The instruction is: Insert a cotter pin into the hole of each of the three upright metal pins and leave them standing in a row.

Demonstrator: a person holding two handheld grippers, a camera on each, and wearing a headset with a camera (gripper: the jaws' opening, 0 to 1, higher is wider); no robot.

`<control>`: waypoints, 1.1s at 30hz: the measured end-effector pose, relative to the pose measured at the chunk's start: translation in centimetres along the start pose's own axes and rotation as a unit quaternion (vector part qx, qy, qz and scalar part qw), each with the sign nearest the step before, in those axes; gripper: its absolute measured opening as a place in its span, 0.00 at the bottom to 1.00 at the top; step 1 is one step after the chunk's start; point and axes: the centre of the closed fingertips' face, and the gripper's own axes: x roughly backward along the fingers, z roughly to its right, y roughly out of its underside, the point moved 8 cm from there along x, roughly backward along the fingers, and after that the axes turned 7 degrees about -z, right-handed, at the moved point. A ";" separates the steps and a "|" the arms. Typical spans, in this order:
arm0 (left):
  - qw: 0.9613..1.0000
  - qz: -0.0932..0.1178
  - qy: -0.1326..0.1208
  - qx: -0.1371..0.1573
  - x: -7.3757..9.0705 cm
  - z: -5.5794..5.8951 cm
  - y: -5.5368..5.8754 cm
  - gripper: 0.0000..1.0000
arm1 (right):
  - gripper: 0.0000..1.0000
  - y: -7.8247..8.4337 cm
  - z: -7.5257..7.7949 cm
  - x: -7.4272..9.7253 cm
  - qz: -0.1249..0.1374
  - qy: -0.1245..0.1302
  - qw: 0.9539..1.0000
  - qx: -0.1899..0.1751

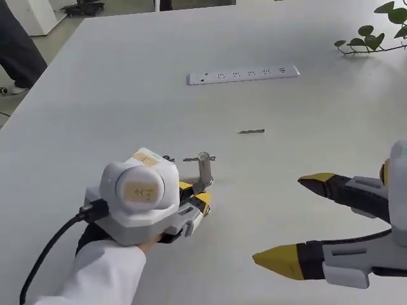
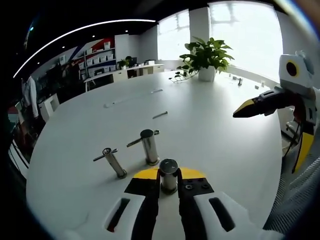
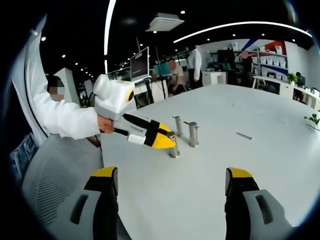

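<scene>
Right gripper (image 1: 292, 219) sits closest to me at the lower right, its jaws spread wide with nothing between them. Across from it, the left gripper (image 1: 198, 199) is clamped narrow on the held metal pin (image 2: 169, 172), which stands upright with no cotter through it that I can see. Just past that stand the middle pin (image 2: 148, 146) and the outer pin (image 2: 114, 161), each with a cotter crossing its head. Farther out, the loose cotter pin (image 1: 251, 131) lies flat on the white table (image 1: 127, 95), well apart from the pins, its long axis running side to side across the head view. It lies ahead and left of the free right gripper, so I judge that hand fetches it, reaching forward with the jaws closing across the shaft.
</scene>
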 end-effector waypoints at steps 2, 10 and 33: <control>1.000 -0.013 0.016 -0.013 0.1 0.0 0.1 0.15 | 0.87 0.0 0.0 0.0 0.001 0.000 1.000 -0.001; 0.998 0.001 0.044 -0.047 1.7 -0.1 0.2 0.43 | 0.87 0.0 0.0 0.0 -0.001 0.000 1.000 -0.001; 0.991 -0.009 0.128 -0.034 7.2 -0.1 2.7 0.99 | 0.87 0.4 0.3 1.2 -0.039 -0.001 0.999 0.017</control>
